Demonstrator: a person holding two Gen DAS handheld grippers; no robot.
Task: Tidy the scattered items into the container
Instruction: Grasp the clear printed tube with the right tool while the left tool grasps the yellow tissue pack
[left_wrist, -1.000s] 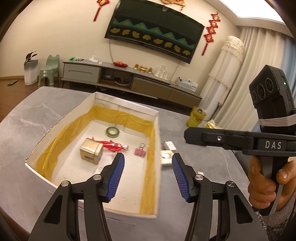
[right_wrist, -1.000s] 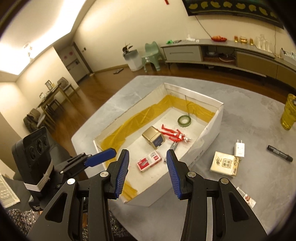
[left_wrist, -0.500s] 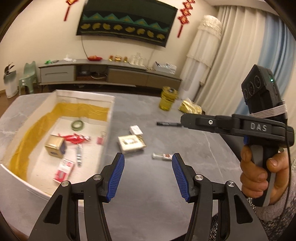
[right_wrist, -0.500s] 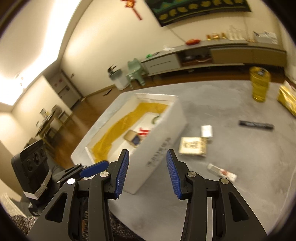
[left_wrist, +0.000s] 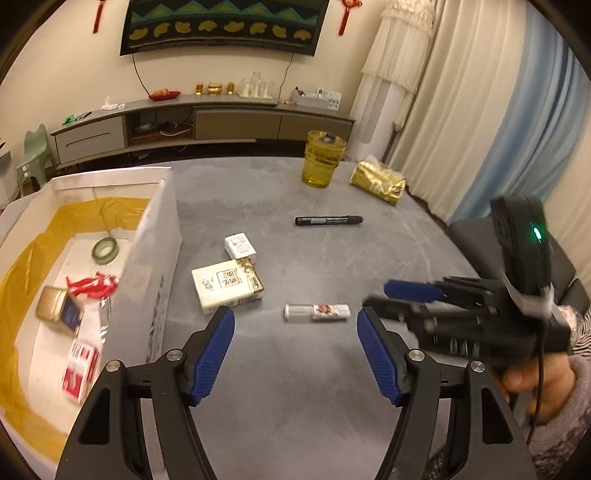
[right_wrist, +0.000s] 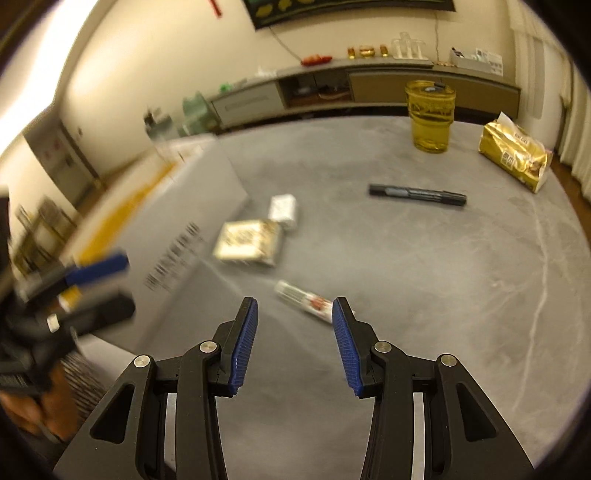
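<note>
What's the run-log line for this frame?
left gripper: open, empty | right gripper: open, nearing small tube | box: partly filled | marker: on table

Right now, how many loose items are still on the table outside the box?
4: small tube nearest the fingers, cream packet beside the box, white charger just behind it, black marker farther back.

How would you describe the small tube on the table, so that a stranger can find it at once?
Start from the white box on the grey table. Beside its long wall lies a cream packet, and just past that, nearer the grippers, lies the small tube on its side. Unlike the black marker farther back, it is short, with a clear end and a white, red-printed label.
</note>
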